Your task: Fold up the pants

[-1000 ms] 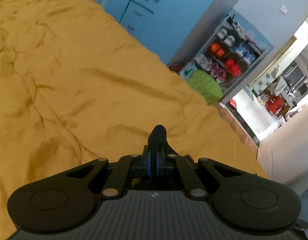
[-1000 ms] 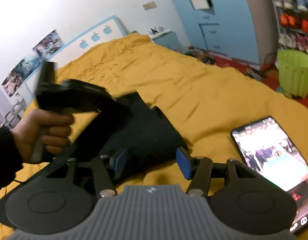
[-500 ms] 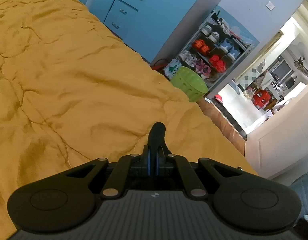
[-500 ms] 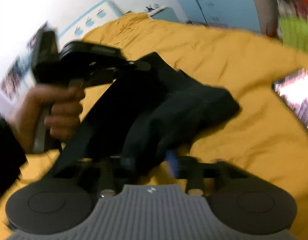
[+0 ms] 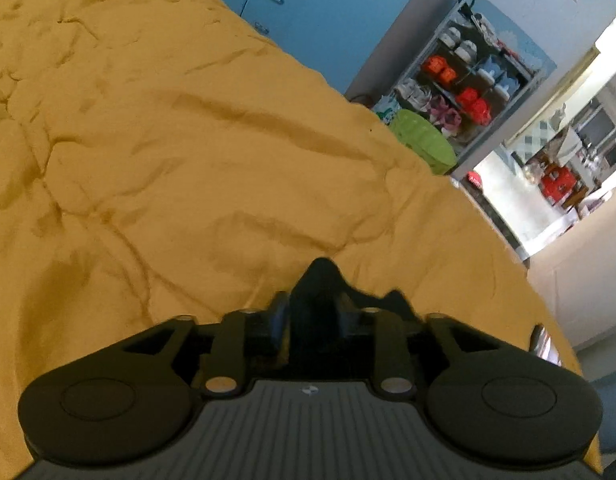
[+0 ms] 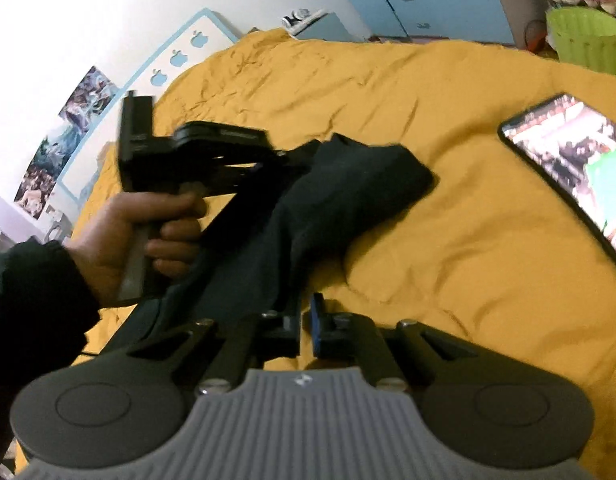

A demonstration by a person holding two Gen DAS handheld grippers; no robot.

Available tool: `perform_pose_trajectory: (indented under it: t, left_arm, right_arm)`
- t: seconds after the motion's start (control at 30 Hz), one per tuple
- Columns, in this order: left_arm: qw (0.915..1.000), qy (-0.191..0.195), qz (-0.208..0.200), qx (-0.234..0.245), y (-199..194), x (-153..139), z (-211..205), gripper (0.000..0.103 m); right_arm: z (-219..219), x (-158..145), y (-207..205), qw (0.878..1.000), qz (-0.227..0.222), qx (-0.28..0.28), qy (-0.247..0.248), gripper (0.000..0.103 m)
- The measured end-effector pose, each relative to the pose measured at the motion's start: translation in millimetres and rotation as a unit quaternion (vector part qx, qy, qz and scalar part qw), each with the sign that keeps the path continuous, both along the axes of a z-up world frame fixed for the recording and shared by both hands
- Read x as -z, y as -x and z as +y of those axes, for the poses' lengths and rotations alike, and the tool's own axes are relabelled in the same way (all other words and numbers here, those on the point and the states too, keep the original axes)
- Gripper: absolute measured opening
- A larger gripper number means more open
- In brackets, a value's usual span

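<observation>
Progress: about midway by my guess, dark soft pants [image 6: 308, 204] bunched, lifted off mustard quilted bedspread [image 6: 447, 240] | left gripper [image 5: 313, 300] clamped on pants | right gripper [image 6: 304, 320] narrow, pinching pants edge | left: lay flat, final fold

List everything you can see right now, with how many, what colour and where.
pants: one, black, lifted over the bed between both tongs
bedspread: one, mustard yellow, wrinkled, covering the bed
phone: one, black, screen lit, on the bed to the right
basket: one, lime green, on the floor beyond the bed
cabinet: one, blue, against the far wall
shoe rack: one, grey, behind the basket, full of shoes
posters: several, mixed colours, on the white wall
left hand: one, dark sleeve, gripping the left handle
left tongs: black, closed on the pants
right tongs: black with blue pads, closed at the pants' near edge
</observation>
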State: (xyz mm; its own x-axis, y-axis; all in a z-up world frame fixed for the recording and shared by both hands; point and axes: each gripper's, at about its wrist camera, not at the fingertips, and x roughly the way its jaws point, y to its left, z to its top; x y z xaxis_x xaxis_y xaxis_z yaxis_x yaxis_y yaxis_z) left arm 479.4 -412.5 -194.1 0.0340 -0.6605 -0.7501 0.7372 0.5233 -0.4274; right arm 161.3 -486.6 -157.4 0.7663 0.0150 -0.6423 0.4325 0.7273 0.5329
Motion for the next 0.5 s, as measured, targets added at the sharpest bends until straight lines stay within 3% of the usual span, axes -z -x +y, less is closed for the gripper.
perform_pose_trajectory:
  t: [0.07,0.17,0.23,0.33,0.43,0.5]
  left_arm:
    - [0.9993,0.031,0.022,0.005,-4.6,-10.5,2.4,0.065]
    - [0.9953,0.096,-0.003,-0.014,-11.9,-44.4,26.1,0.072]
    - [0.9924,0.113,-0.02,-0.043,-16.3,-64.6,48.0,0.073]
    - [0.9876,0.131,-0.029,-0.081,-9.5,-80.8,96.4,0.073]
    - [0.988,0.091,-0.076,-0.099,19.5,-81.9,146.0,0.073]
    - [0.982,0.045,-0.153,-0.101,58.6,-82.2,172.9,0.074]
  right_arm:
    - [-0.2,-12.5,0.5,0.999,-0.007,0.001,0.042,0.006]
    - [2.0,-34.5,-3.7,0.994,-0.031,0.005,0.103,0.018]
    - [2.0,-44.6,-14.0,0.99,-0.041,-0.005,0.134,0.019]
    - [5.6,-43.9,-43.7,0.984,-0.049,-0.082,0.149,0.021]
    - [17.0,-37.0,-61.9,0.958,-0.038,-0.151,0.241,0.02]
    - [16.1,-29.3,-69.1,0.944,-0.003,-0.181,0.276,0.02]
